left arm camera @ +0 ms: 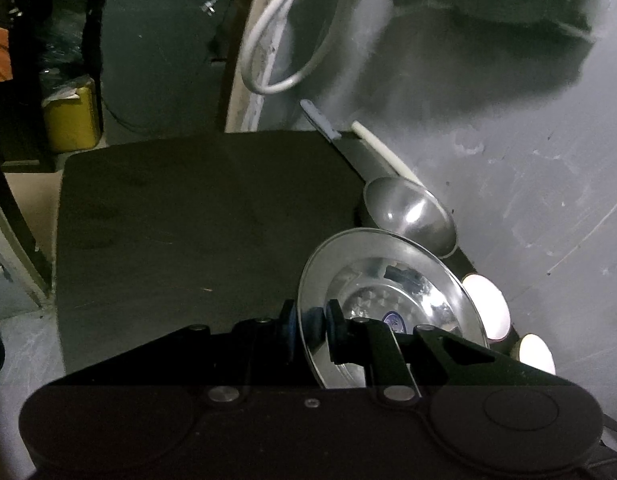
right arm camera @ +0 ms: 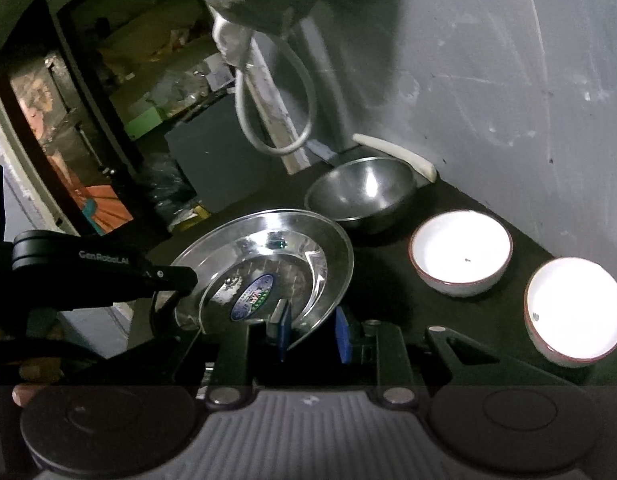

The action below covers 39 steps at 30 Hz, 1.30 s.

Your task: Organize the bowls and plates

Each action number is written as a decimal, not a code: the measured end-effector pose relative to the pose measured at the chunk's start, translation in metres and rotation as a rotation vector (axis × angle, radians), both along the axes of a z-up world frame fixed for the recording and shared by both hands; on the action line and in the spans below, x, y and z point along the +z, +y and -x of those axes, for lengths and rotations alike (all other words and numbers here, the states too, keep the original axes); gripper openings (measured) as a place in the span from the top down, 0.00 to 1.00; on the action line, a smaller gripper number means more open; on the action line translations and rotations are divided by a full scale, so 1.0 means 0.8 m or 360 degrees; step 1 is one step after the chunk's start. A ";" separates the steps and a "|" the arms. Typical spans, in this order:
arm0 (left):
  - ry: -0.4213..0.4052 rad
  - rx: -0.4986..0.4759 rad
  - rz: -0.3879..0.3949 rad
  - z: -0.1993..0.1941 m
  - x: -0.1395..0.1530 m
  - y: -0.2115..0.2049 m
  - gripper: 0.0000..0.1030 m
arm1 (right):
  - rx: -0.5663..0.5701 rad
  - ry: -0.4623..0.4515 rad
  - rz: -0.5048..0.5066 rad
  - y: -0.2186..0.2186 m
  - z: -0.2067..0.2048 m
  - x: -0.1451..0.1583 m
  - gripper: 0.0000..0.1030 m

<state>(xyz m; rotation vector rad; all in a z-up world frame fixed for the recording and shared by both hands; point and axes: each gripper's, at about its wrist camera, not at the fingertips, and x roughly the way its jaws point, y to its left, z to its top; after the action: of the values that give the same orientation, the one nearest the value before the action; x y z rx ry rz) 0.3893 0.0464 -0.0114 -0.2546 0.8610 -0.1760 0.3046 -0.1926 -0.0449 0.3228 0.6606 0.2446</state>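
While both grippers' fingers pinched opposite rims of the steel plate, left gripper at nine o'clock, right gripper at six, it hung tilted above the dark counter, seemingly steadied for stacking near the steel bowl.

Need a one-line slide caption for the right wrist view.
Both hand-held grippers pinch opposite rims of a steel plate, tilted above the dark table, beside a steel bowl and two white bowls.

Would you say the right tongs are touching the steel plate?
Touching: in the right wrist view, the right tongs have blue pads on both sides of the steel plate rim, pinching it.
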 end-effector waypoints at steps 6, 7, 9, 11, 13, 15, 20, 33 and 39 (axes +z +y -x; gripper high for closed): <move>-0.0029 0.0071 0.0025 0.034 0.017 0.017 0.85 | 0.0088 -0.0045 0.0027 0.013 0.023 0.021 0.74; -0.0033 0.0086 0.0029 0.041 0.019 0.021 0.85 | 0.0106 -0.0052 0.0033 0.015 0.026 0.024 0.74; -0.0043 0.0120 0.0036 0.058 0.023 0.027 0.85 | 0.0151 -0.0065 0.0051 0.021 0.036 0.031 0.74; -0.0049 0.0158 0.0041 0.074 0.025 0.034 0.85 | 0.0194 -0.0077 0.0067 0.027 0.044 0.035 0.74; -0.0048 0.0195 0.0040 0.090 0.026 0.040 0.85 | 0.0234 -0.0083 0.0081 0.032 0.051 0.039 0.74; -0.0045 0.0225 0.0034 0.103 0.027 0.043 0.85 | 0.0272 -0.0085 0.0088 0.038 0.058 0.041 0.73; -0.0041 0.0291 0.0017 0.138 0.027 0.051 0.84 | 0.0354 -0.0083 0.0106 0.049 0.074 0.041 0.73; 0.0052 0.0375 -0.0013 0.172 -0.004 0.048 0.83 | 0.0472 0.0013 0.0191 0.058 0.092 0.022 0.71; 0.0081 0.0389 -0.0067 0.173 -0.011 0.044 0.83 | 0.0503 0.0057 0.0200 0.064 0.089 0.011 0.70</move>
<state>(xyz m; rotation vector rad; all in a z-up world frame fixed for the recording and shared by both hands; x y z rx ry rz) 0.2512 0.0818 -0.0206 -0.3238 0.8751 0.0767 0.2336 -0.1412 -0.0362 0.1010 0.7584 0.4973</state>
